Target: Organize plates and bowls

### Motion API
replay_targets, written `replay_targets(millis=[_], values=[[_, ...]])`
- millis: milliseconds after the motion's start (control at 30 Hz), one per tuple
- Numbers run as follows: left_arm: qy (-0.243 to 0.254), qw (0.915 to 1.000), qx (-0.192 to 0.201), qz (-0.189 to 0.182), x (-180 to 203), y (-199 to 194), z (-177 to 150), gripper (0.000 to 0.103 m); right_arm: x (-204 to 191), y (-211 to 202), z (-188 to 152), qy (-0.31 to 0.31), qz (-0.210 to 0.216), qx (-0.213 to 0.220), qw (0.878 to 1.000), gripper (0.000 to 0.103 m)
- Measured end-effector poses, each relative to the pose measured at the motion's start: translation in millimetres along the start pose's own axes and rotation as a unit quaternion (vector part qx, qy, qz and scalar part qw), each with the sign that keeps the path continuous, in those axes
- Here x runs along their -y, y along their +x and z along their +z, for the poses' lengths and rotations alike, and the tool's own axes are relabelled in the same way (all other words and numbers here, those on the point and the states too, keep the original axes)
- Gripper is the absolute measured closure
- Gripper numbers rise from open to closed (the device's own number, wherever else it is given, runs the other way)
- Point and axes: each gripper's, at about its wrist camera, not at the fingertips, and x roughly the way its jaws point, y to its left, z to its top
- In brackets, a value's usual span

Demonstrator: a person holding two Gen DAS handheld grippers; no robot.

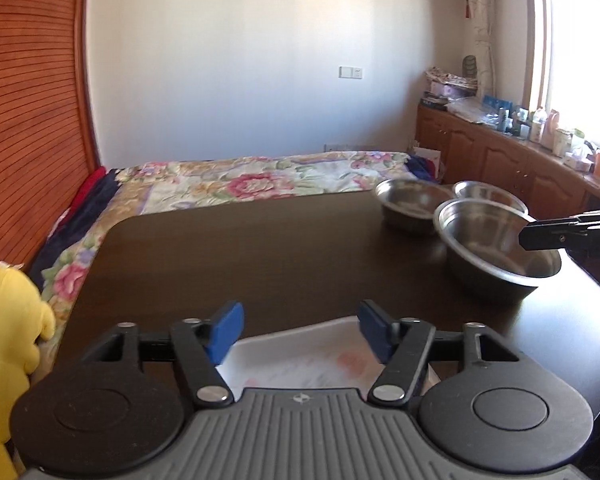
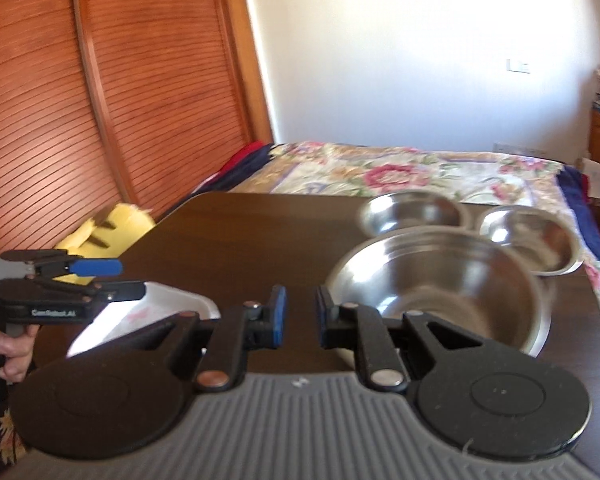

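Note:
Three steel bowls stand on the dark table (image 1: 260,248): a large one (image 1: 496,248) nearest and two smaller ones (image 1: 412,200) (image 1: 488,194) behind it. A white square plate (image 1: 300,360) lies at the near edge. My left gripper (image 1: 300,332) is open above the plate, jaws wide, touching nothing. My right gripper (image 2: 300,316) is open with a narrow gap, empty, just left of the large bowl (image 2: 440,288). The small bowls (image 2: 414,212) (image 2: 532,236) and the plate (image 2: 148,312) show in the right wrist view, with the left gripper (image 2: 96,276) over the plate.
A yellow plush toy (image 1: 8,320) sits off the table's left edge. A bed with a floral cover (image 1: 260,180) lies beyond the far edge. Wooden cabinets (image 1: 500,156) with clutter line the right wall. A slatted wooden door (image 2: 100,100) stands left.

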Motion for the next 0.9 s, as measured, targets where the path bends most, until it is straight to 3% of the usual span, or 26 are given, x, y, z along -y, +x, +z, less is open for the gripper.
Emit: replay_targets(millis=[67, 133, 200, 333, 500, 600, 900], values=[[0.003, 0.9999, 0.004, -0.010, 8.3, 4.7, 6.1, 0.026, 12.2, -3.4, 0.9, 0.004, -0.012, 0.005, 1.000, 0.081], [0.008, 0.9998, 0.006, -0.018, 18.0, 8.8, 11.0, 0.021, 24.0, -6.4, 1.3, 0.008, -0.024, 0.009, 1.000, 0.072], [0.013, 0.9996, 0.008, -0.024, 27.4, 13.6, 15.9, 0.018, 34.8, -9.6, 0.4, 0.011, -0.035, 0.015, 0.999, 0.053], [0.023, 0.9989, 0.006, -0.039, 47.4, 25.8, 24.2, 0.012, 51.5, -14.6, -1.1, 0.001, -0.056, 0.021, 0.998, 0.048], [0.035, 0.9977, -0.001, -0.058, 69.6, 42.8, 31.4, 0.001, 71.9, -16.1, -4.1, 0.000, -0.069, 0.025, 0.997, 0.026], [0.038, 0.9974, -0.006, -0.061, 77.2, 52.8, 33.9, 0.001, 83.4, -16.6, -5.7, 0.002, -0.072, 0.026, 0.997, 0.012], [0.038, 0.9969, -0.023, -0.065, 100.4, 80.3, 42.9, 0.001, 114.8, -5.5, -10.0, 0.015, -0.070, 0.017, 0.997, 0.009]])
